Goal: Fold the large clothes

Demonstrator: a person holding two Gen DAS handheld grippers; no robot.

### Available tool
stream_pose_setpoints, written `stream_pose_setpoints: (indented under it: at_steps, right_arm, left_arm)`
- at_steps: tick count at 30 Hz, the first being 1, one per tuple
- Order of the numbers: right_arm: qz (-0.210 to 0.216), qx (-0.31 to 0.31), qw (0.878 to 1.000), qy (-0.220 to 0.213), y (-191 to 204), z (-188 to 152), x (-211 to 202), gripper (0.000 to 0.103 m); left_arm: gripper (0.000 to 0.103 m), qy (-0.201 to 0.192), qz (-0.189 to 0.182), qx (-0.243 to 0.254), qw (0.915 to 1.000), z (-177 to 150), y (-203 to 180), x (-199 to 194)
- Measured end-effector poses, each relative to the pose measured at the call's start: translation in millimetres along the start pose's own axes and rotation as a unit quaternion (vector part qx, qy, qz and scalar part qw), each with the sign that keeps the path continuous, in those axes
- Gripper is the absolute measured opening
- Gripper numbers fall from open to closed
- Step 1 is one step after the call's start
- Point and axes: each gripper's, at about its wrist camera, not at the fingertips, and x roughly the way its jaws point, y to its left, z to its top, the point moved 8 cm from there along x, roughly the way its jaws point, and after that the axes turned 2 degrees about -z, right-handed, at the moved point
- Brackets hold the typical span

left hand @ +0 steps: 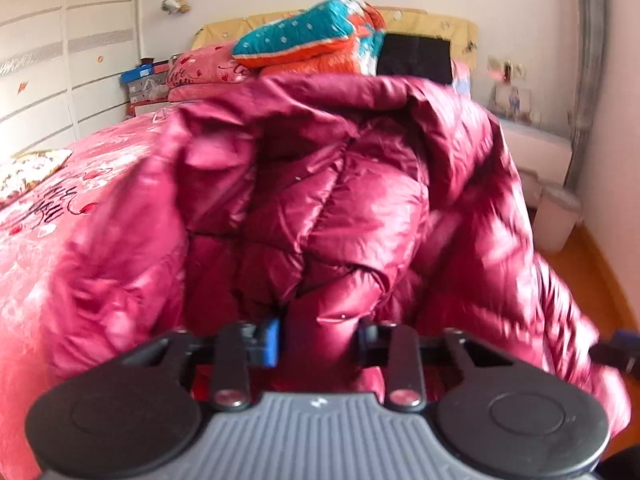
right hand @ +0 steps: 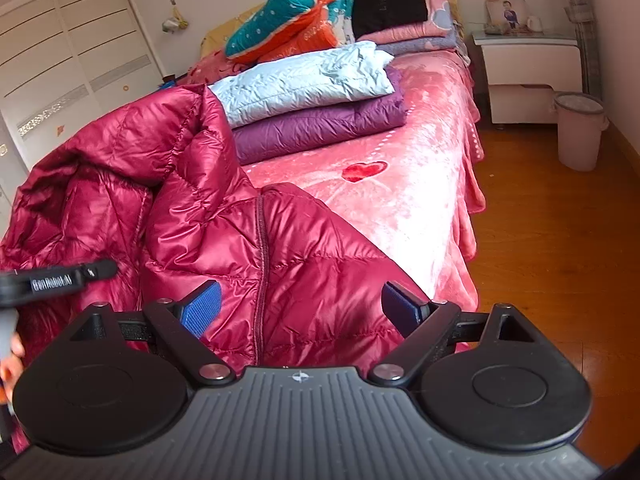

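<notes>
On the pink bed [right hand: 420, 200], your crimson down jacket [right hand: 248, 248] lies bunched at the near end, its quilted panels heaped and partly lifted, with a stitched seam running down the panel nearest your right side.

Left tool [left hand: 318, 338]: your fingers are drawn close together on a fold of the jacket. The shiny fabric fills the narrow gap between the blue pads [left hand: 273, 338] and bulges up in front of them. The left wrist view is blurred, so finer detail of the grip cannot be confirmed. In the right wrist view, the body of this tool shows at the left edge, against the jacket.

Right tool [right hand: 302, 306]: your fingers stand wide apart with nothing held between them. The blue pads [right hand: 202, 308] sit over the jacket panel; contact with the fabric cannot be determined.

Further along the bed, beyond the jacket: a folded purple garment [right hand: 320, 132] with a folded pale blue garment [right hand: 304, 80] stacked on top of it. Behind these, at the head of the bed, a teal and orange quilt [right hand: 288, 20] and a black folded item [right hand: 390, 4].

To the right of the bed: a white nightstand [right hand: 532, 76] and a pale bin [right hand: 578, 132] on the wooden floor [right hand: 560, 260].
</notes>
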Motion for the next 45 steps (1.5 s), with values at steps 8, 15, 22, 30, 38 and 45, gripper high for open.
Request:
stream_pose_setpoints:
  at_steps: [8,15,22,30,38,45]
  right_arm:
    - [0.009,-0.059,0.998,-0.014,20.1,-2.5,-8.8,0.103]
    - [0.009,-0.067,0.997,-0.03,24.2,0.4,-17.1,0.103]
    - [0.033,-0.076,0.996,-0.04,39.6,10.8,-21.3,0.103]
    - [0.131,-0.065,0.989,-0.034,82.4,26.1,-24.5,0.103]
    - [0.08,-0.084,0.993,0.017,103.0,9.4,12.1,0.103]
    - [0.074,-0.105,0.985,0.118,115.2,-40.9,38.1,0.103]
  left_arm:
    - [0.021,-0.058,0.066,-0.022,0.9958,47.7,82.2,-29.3]
    - [0.021,-0.076,0.145,-0.088,0.9827,75.2,168.8,-43.4]
    - [0.022,-0.022,0.188,-0.124,0.9741,24.5,240.8,-57.4]
    - [0.031,0.013,0.173,-0.129,0.9763,-31.4,251.0,-80.5]
    - [0.055,0.008,0.135,-0.127,0.9825,-39.8,242.2,-118.4]
    - [0.063,-0.032,0.097,-0.145,0.9841,-37.5,211.8,-163.4]
